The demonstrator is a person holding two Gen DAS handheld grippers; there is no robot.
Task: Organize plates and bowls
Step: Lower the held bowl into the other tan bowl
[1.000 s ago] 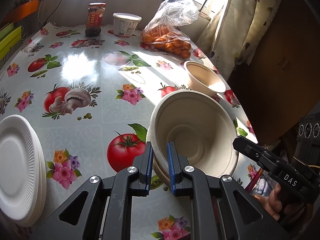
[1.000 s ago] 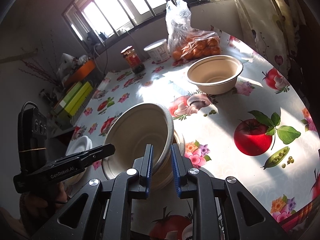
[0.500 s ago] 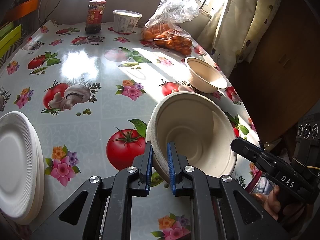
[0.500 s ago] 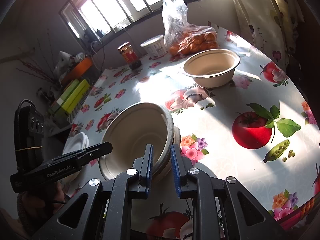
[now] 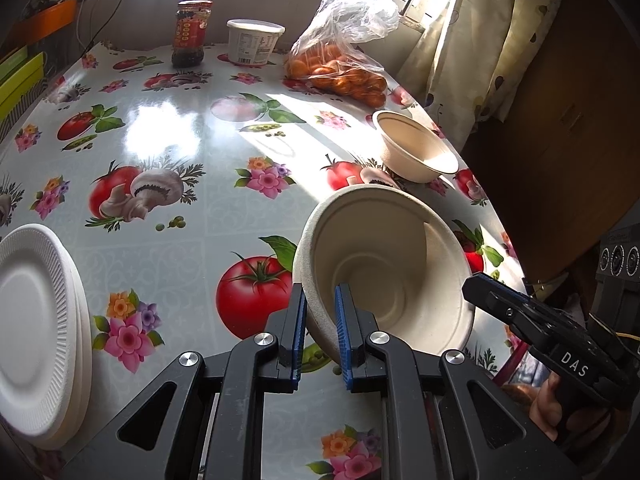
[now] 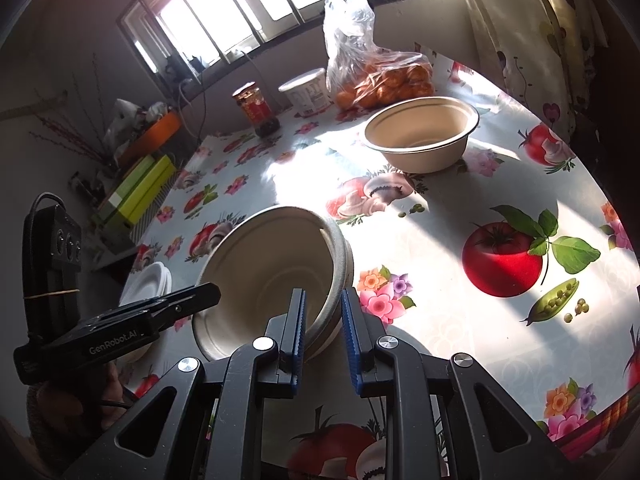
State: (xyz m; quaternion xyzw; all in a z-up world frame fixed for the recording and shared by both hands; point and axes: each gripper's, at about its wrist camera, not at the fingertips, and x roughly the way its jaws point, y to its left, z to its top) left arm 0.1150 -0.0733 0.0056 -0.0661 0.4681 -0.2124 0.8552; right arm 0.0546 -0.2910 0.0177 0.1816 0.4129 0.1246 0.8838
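— Bowls (image 5: 384, 264) first: where are they?

— Between the two grippers, near the front edge of the table (image 5: 192, 208). They are beige paper bowls, nested one in another and tilted. In the right wrist view two rims show (image 6: 340, 252).

— How do the grippers hold them?

— The left gripper (image 5: 319, 332) is closed on the left side of the rim, one blue pad inside and one outside. The right gripper (image 6: 323, 334) is closed the same way on the right side of the rim. A hand (image 5: 548, 404) holds the right tool.

— And the surface?

— A glossy cloth printed with tomatoes, mushrooms and flowers covers the table. Strong sun falls from the barred window (image 6: 240, 16), and a dotted curtain (image 5: 492, 40) hangs on the right.

— What else is there?

— One more bowl (image 6: 422, 134) stands upright further back, well apart. A stack of white plates (image 5: 36, 312) lies at the left edge. At the far side stand a jar (image 5: 191, 32), a white tub (image 5: 254, 42) and a bag of oranges (image 5: 340, 68). Between the held bowls and the single bowl the cloth is bare.
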